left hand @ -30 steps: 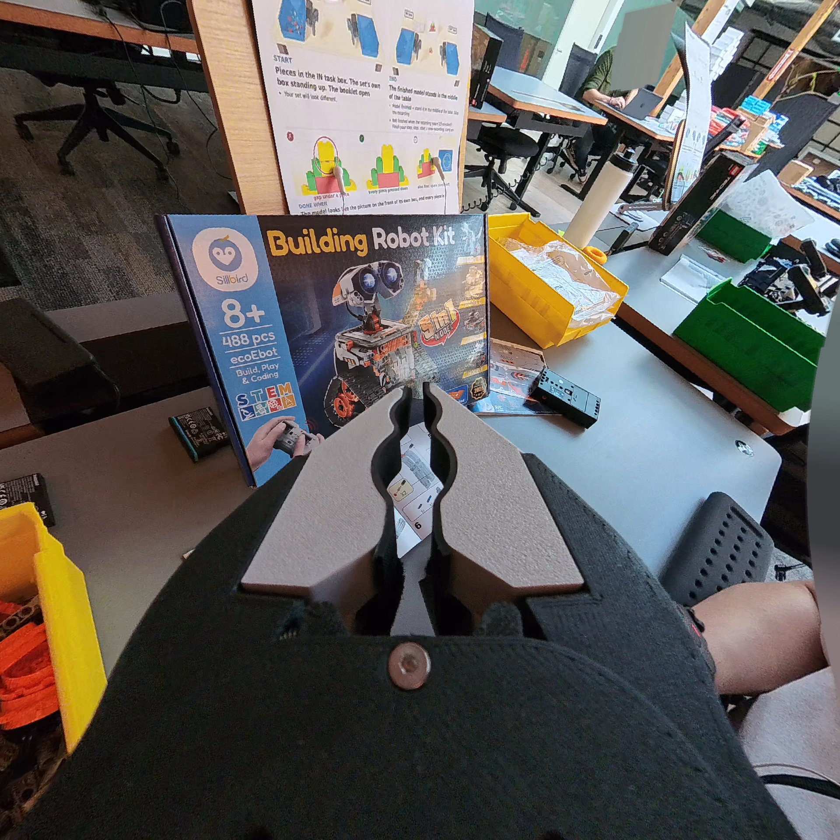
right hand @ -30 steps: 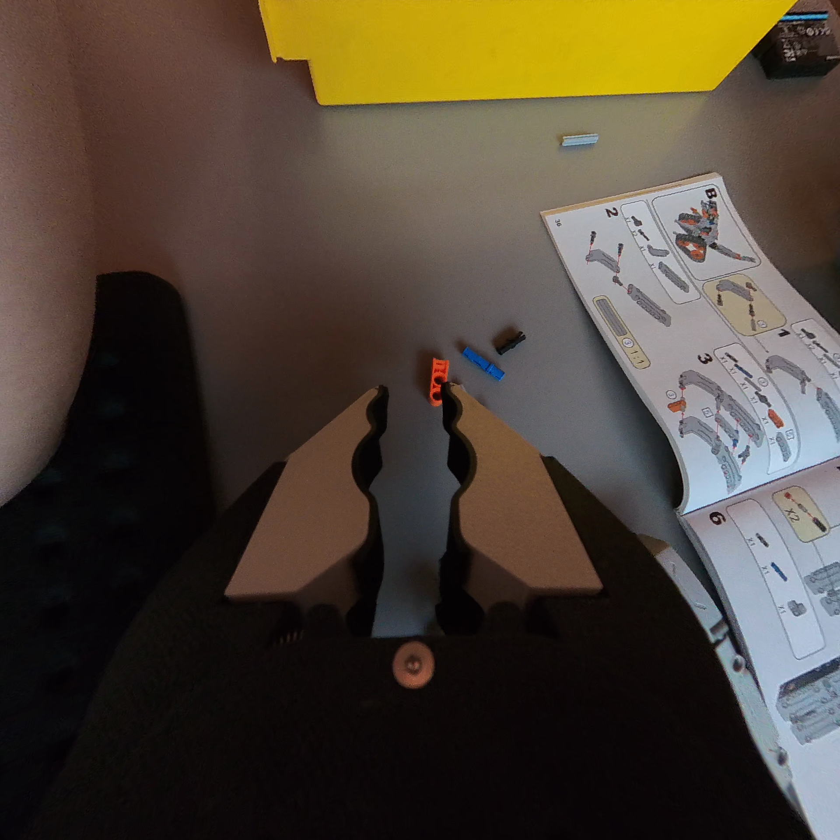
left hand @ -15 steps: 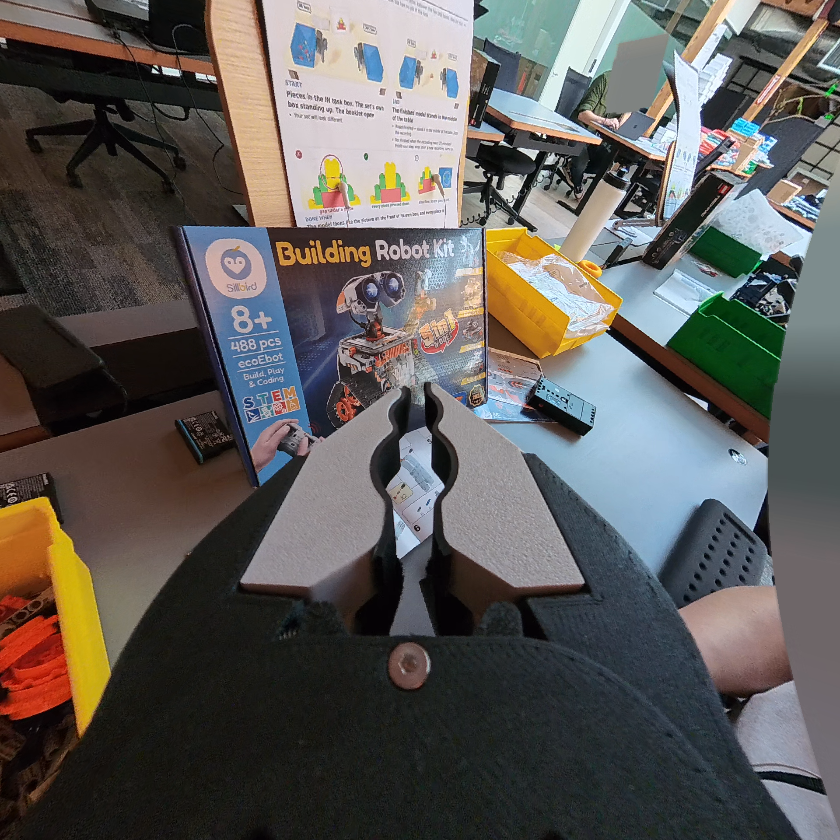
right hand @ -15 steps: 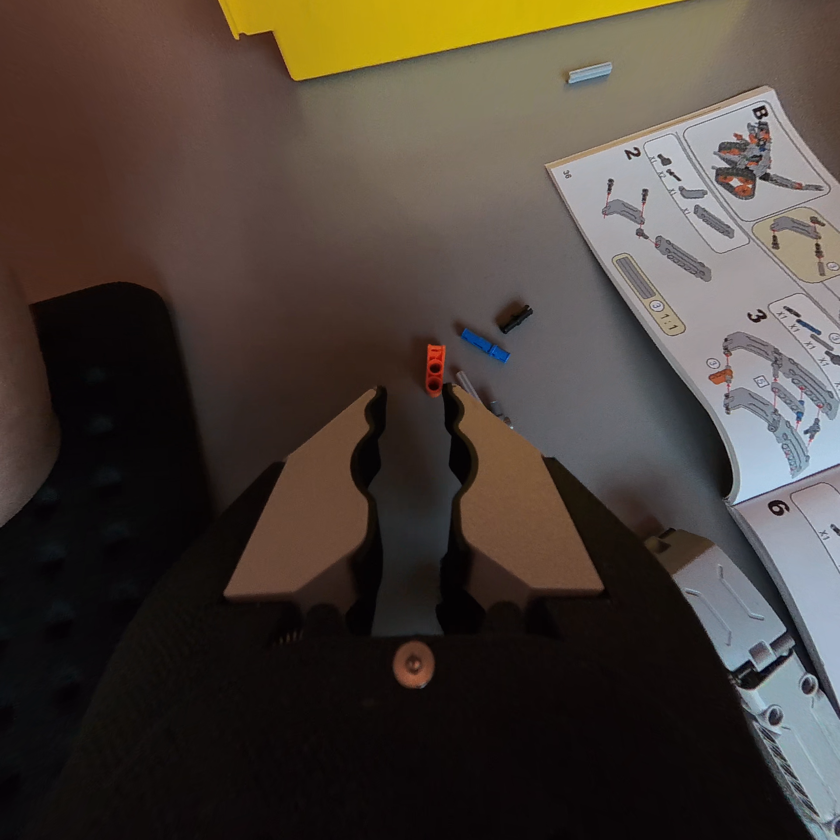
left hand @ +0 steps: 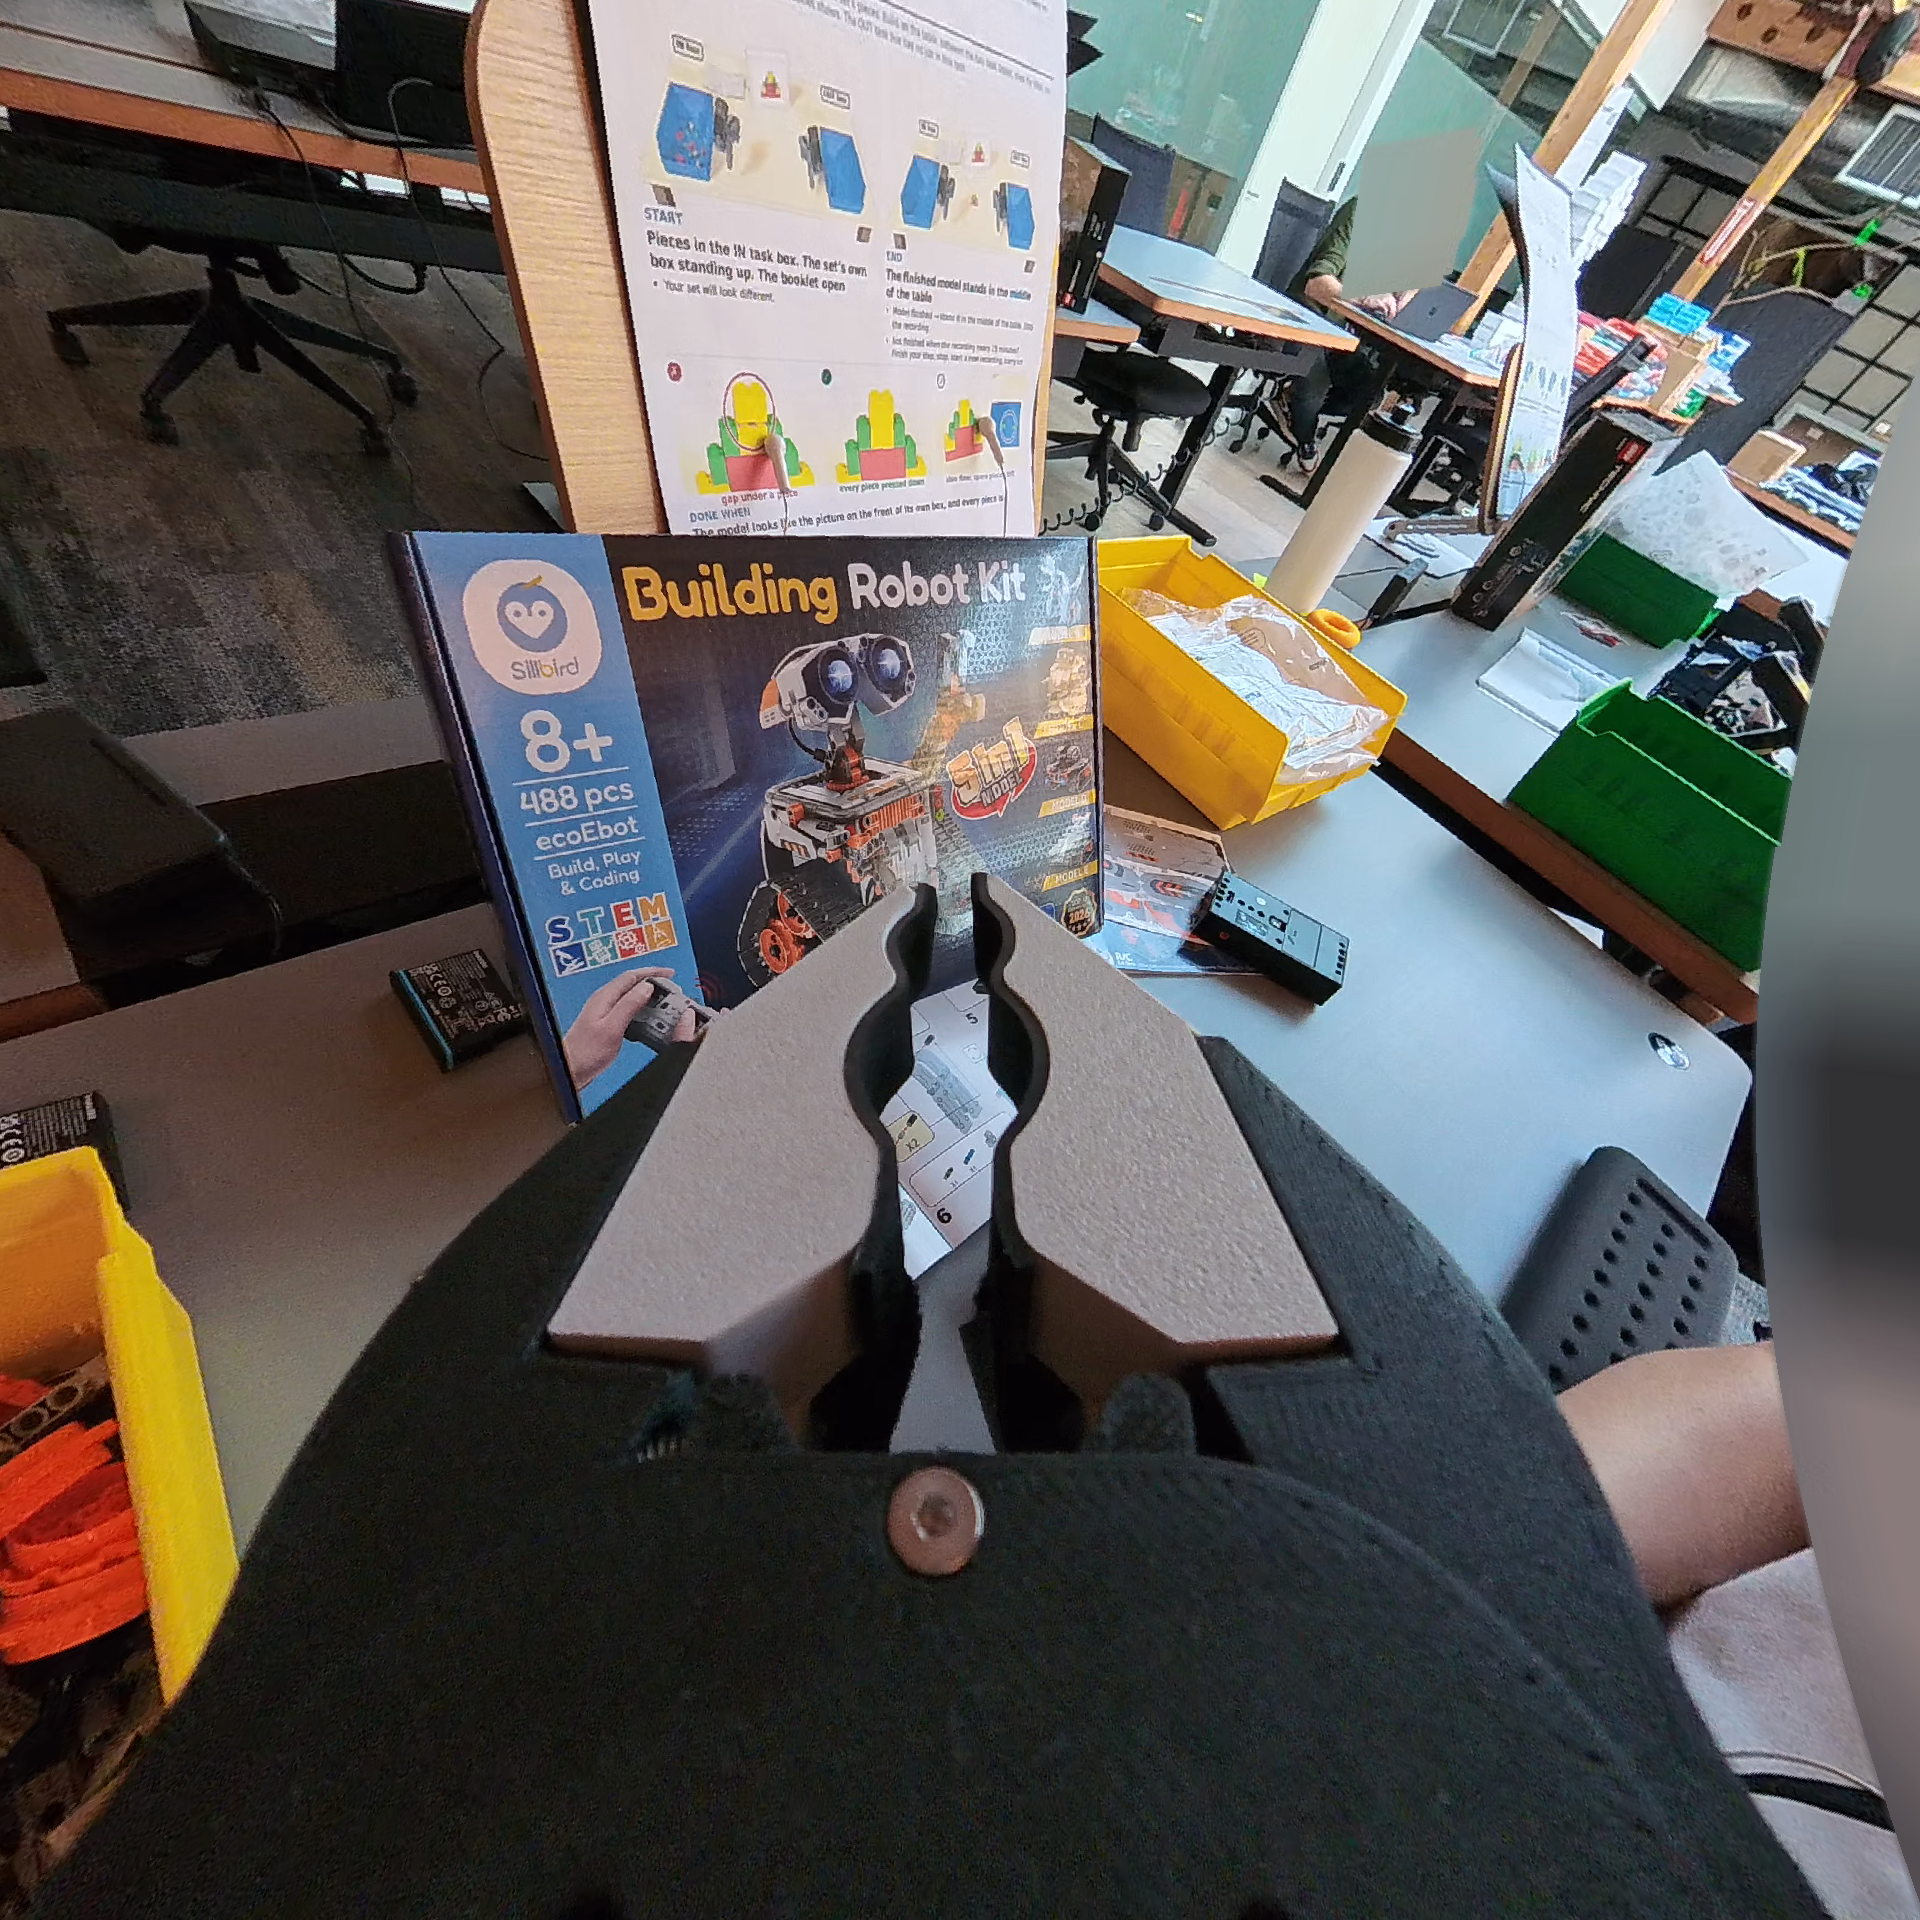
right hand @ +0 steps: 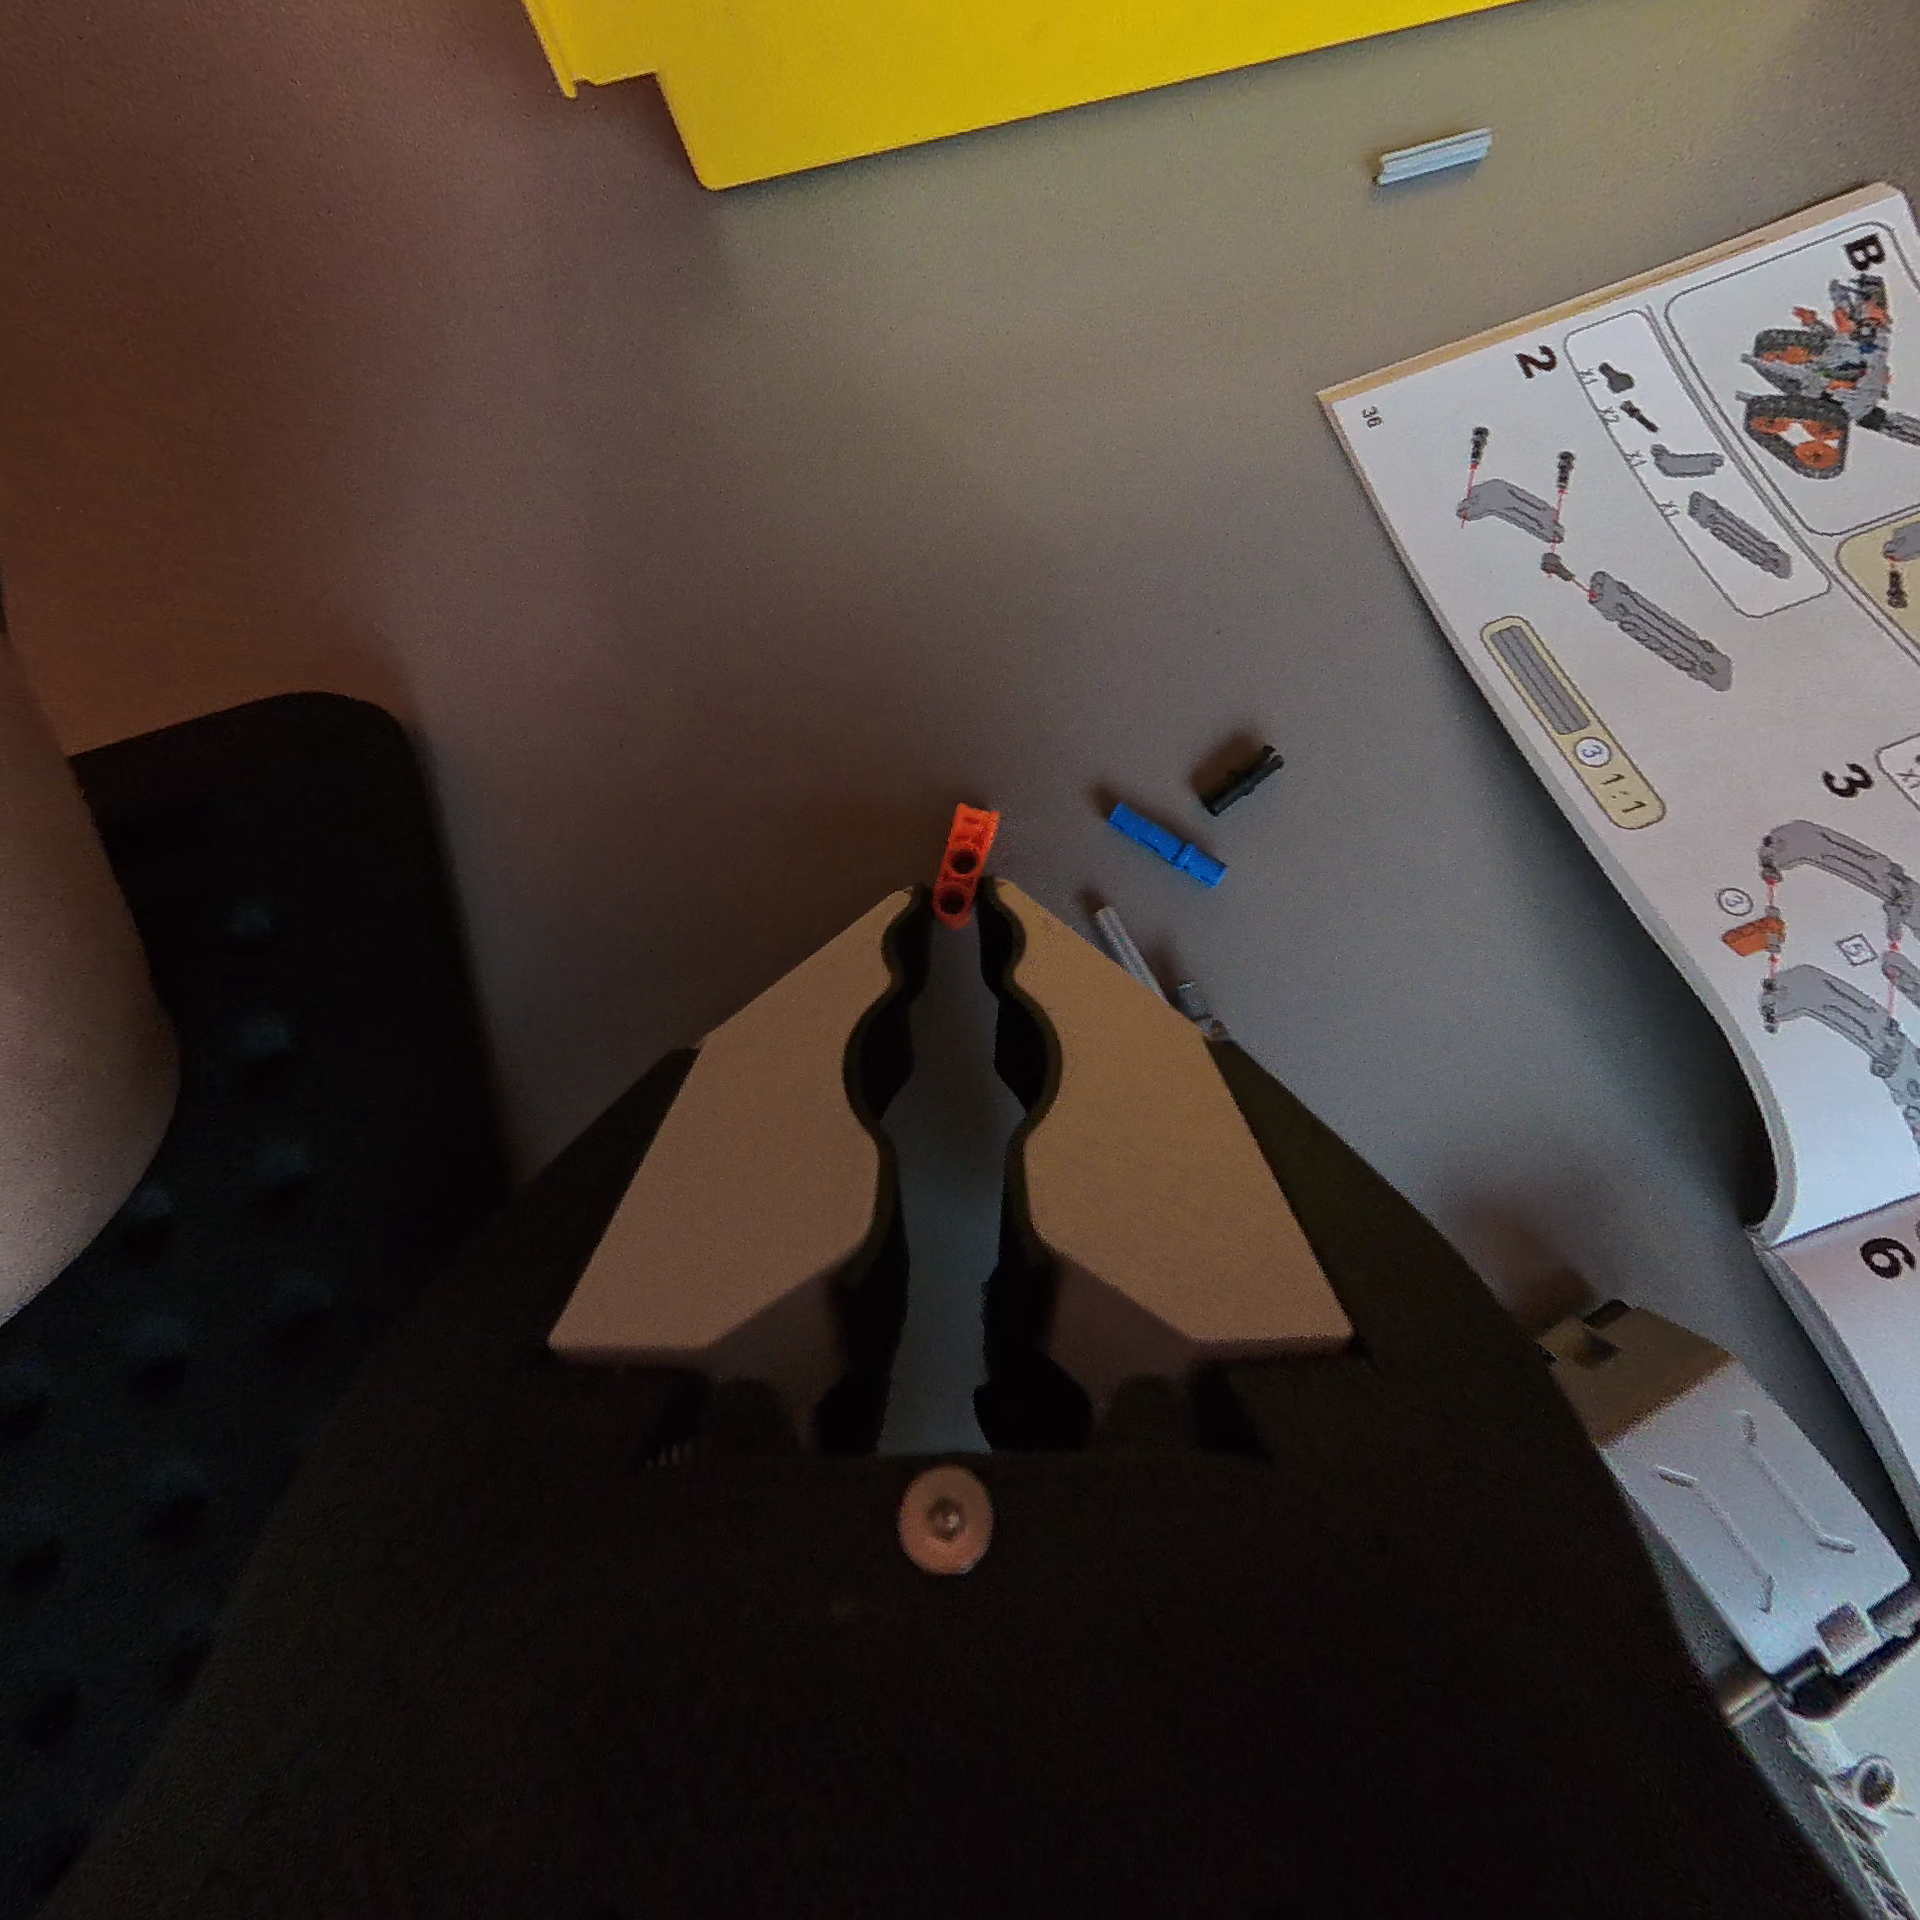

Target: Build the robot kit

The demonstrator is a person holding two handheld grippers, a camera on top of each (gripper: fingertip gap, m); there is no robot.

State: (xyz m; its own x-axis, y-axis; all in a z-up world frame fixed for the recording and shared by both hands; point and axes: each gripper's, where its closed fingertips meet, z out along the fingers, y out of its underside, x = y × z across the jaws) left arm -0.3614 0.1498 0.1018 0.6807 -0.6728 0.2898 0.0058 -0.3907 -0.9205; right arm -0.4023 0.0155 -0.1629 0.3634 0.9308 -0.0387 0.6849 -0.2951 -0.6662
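In the right wrist view my right gripper [right hand: 956,891] is shut on a small orange two-hole brick piece [right hand: 964,852], which sticks out past the fingertips just above the grey table [right hand: 790,520]. A blue pin [right hand: 1164,844], a black pin [right hand: 1242,779] and a thin grey axle [right hand: 1127,951] lie to the right of it. In the left wrist view my left gripper [left hand: 951,891] is shut and empty, held above the open instruction booklet [left hand: 940,1101] in front of the upright robot kit box [left hand: 769,769].
A yellow bin [right hand: 987,62] stands at the table's far edge and a small grey bar [right hand: 1434,156] lies near it. The booklet [right hand: 1662,623] and a grey motor block [right hand: 1725,1496] lie at the right. The left view shows a yellow bin of orange parts [left hand: 156,1455], black battery packs [left hand: 457,1003] and another yellow bin [left hand: 1174,707]. Left tips to right tips: about 30 centimetres. To reach the black pin [right hand: 1242,779] in a straight line is about 5 centimetres for my right fingers, about 25 centimetres for my left.
My right gripper moved forward onto the orange piece and closed on it; the jaws were open before. The left gripper stayed shut and shifted only slightly.
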